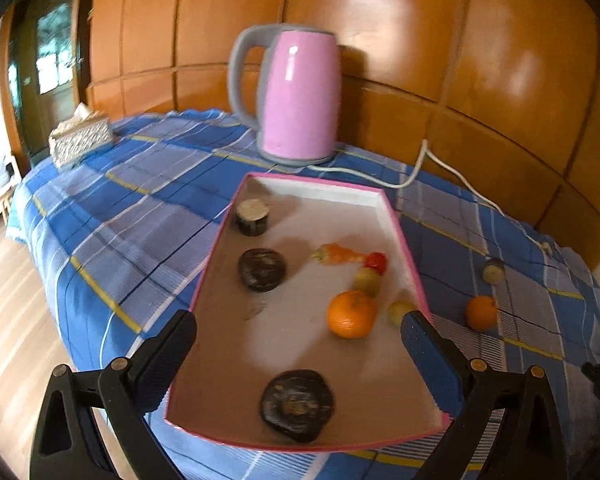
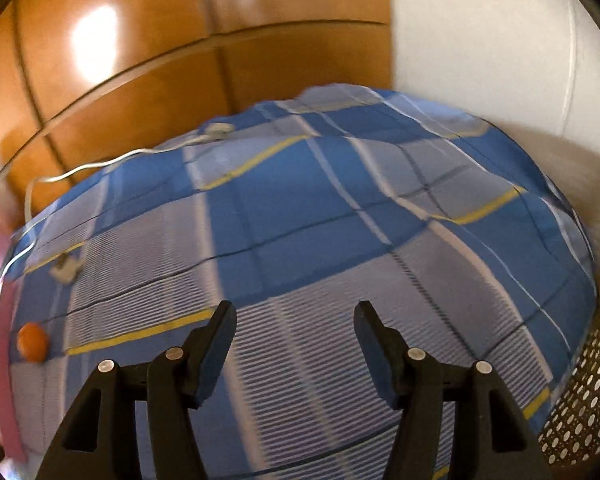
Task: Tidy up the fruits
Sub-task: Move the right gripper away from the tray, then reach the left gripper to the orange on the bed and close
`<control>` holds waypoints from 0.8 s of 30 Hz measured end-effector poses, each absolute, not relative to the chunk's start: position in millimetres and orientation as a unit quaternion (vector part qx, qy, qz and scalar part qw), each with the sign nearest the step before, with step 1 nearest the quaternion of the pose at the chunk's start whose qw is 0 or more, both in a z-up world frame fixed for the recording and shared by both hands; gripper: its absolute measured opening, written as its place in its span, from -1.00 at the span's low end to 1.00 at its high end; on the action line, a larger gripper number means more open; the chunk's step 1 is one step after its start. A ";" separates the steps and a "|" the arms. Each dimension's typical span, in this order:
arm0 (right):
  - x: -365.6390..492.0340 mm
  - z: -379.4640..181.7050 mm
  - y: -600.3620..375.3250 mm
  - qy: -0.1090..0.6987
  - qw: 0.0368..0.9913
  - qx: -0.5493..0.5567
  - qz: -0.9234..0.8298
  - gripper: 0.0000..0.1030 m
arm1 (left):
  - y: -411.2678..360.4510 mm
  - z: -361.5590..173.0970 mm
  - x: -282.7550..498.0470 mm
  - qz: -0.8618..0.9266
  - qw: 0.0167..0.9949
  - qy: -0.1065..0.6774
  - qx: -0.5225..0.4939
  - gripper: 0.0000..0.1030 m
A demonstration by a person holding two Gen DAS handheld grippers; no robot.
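Observation:
A pink-rimmed tray (image 1: pixel 396 224) lies on the blue plaid tablecloth. In it are an orange (image 1: pixel 351 314), a toy carrot (image 1: pixel 338 254), a red fruit (image 1: pixel 377 261), two small yellow-green fruits (image 1: pixel 367 280), two dark round pieces (image 1: pixel 262 269) and a cut dark cylinder (image 1: pixel 253 216). Right of the tray lie a second orange (image 1: pixel 481 312), also in the right wrist view (image 2: pixel 32 341), and a small dark-and-yellow fruit (image 1: pixel 493 271). My left gripper (image 1: pixel 298 330) is open and empty above the tray's near half. My right gripper (image 2: pixel 294 314) is open and empty over bare cloth.
A pink kettle (image 1: pixel 300 92) stands behind the tray, its white cord (image 1: pixel 420 168) trailing right to a plug (image 2: pixel 65 267). A tissue box (image 1: pixel 80 138) sits at the far left corner. A perforated metal basket (image 2: pixel 584 392) stands off the table's right edge. Wood panelling backs the table.

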State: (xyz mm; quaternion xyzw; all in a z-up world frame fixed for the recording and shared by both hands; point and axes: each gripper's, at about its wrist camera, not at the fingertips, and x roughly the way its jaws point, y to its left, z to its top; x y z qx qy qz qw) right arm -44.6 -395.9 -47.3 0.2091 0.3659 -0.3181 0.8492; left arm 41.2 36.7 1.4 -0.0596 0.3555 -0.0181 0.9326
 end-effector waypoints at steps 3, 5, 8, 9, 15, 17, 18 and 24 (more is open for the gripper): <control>-47.2 -52.8 -408.4 0.368 0.839 0.216 -0.337 0.20 | 22.4 6.7 42.3 -0.044 0.933 0.355 -0.049 0.99; -48.6 -56.3 -414.3 0.369 0.833 0.218 -0.349 0.20 | 11.5 9.7 44.2 -0.064 0.931 0.356 -0.048 0.99; -51.3 -61.6 -420.3 0.371 0.827 0.221 -0.361 0.20 | -6.5 14.2 48.0 -0.094 0.927 0.360 -0.042 0.99; -52.0 -62.4 -421.5 0.371 0.825 0.222 -0.364 0.20 | -13.7 15.1 49.3 -0.101 0.926 0.361 -0.036 0.99; -50.8 -64.8 -428.3 0.368 0.819 0.227 -0.378 0.20 | -55.8 19.6 60.3 -0.159 0.913 0.375 -0.010 0.91; -50.9 -64.5 -428.2 0.367 0.819 0.227 -0.378 0.20 | -71.5 19.8 63.0 -0.180 0.908 0.377 0.006 0.79; -51.2 -64.5 -428.1 0.366 0.820 0.228 -0.377 0.20 | -76.4 19.7 63.8 -0.187 0.906 0.378 0.012 0.72; -51.2 -64.8 -428.6 0.363 0.822 0.227 -0.376 0.21 | -111.3 4.2 72.8 -0.225 0.888 0.399 0.042 0.32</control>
